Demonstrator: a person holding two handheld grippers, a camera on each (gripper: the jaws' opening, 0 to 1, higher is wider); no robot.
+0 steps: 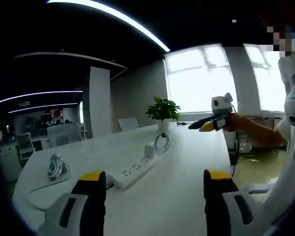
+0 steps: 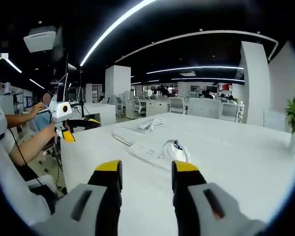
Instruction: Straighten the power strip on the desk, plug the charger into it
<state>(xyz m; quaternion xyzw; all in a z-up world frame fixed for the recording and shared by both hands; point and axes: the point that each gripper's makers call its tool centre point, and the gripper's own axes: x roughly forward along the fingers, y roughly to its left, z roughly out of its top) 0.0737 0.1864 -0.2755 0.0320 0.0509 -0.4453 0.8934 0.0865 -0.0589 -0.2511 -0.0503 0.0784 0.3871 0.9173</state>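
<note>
Left gripper (image 1: 150, 189): I am holding it wide open, empty, above the bench (image 1: 187, 172). Right gripper (image 2: 146, 179): I am holding it parted, empty. White power strip (image 1: 135, 172) is lying askew mid-bench; charger (image 1: 149, 150) with coiled cable (image 1: 162, 143) is sitting at its far end. Risk: nudging the strip is likely to drag the cable.

potted plant (image 1: 162, 111), office chairs (image 2: 177, 104), pillar (image 1: 100, 101)
</note>
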